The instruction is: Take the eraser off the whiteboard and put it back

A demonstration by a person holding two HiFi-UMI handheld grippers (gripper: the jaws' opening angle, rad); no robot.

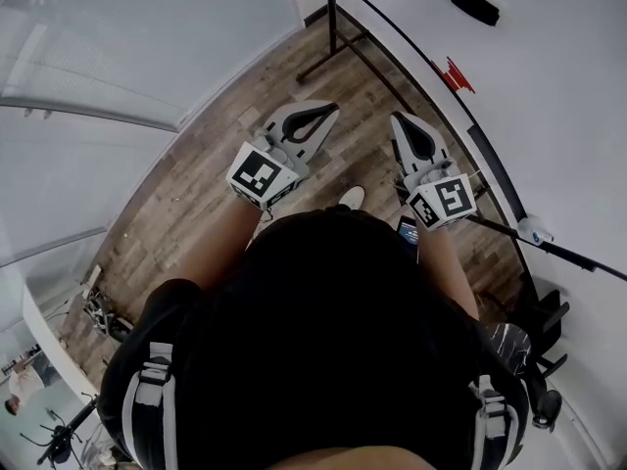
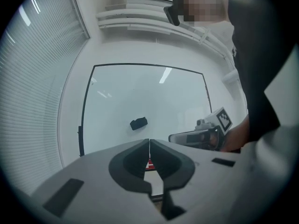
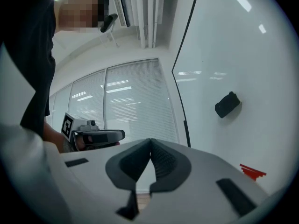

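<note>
Both left gripper (image 2: 149,141) and right gripper (image 3: 150,140) fingers closed, empty; whiteboard (image 3: 233,55) holding eraser (image 3: 227,104) runs off-frame

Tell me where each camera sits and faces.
Head view: on the person's head, looking down at the floor beside the whiteboard; shows torso, left hand-held gripper and right hand-held gripper.
Left gripper view: rides the left hand-held gripper, facing the whiteboard and eraser; shows its shut jaws, the right hand-held gripper.
Right gripper view: rides the right hand-held gripper, looking along the whiteboard toward blinds; shows its shut jaws, the left hand-held gripper.
Shared: all three show the eraser on the whiteboard.
</note>
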